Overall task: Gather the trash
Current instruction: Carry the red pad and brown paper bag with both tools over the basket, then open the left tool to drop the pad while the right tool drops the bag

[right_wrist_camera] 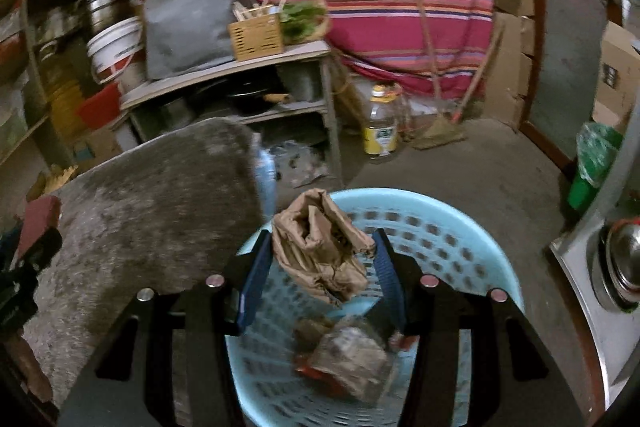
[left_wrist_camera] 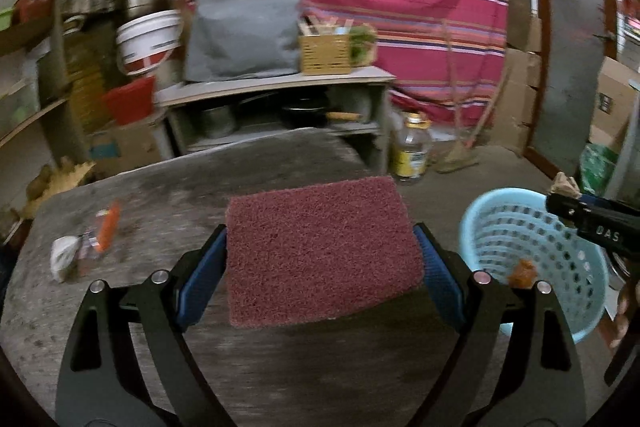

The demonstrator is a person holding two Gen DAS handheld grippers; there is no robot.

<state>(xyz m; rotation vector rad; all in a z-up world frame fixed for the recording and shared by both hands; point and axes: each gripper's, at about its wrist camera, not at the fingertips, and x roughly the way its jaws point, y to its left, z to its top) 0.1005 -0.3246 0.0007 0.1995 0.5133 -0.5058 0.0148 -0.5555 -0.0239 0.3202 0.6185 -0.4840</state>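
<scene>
The scraps in the bottom of the pale blue perforated plastic basket [right_wrist_camera: 460,227] are blurred beyond naming. Above its rim, the right gripper [right_wrist_camera: 320,267] jaws clamp a crumpled brown paper bag [right_wrist_camera: 320,247], its long axis running away from the camera. The left gripper [left_wrist_camera: 320,251] jaws grip a flat maroon scouring pad [left_wrist_camera: 320,247] over the grey bench [left_wrist_camera: 160,187], where smeared wrappers [left_wrist_camera: 86,239] lie.

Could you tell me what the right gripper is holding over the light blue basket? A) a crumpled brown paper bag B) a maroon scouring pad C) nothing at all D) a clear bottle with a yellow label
A: in the right wrist view the right gripper has its blue fingers closed on a crumpled brown paper bag above the light blue basket; the left gripper holds the maroon scouring pad.
</scene>
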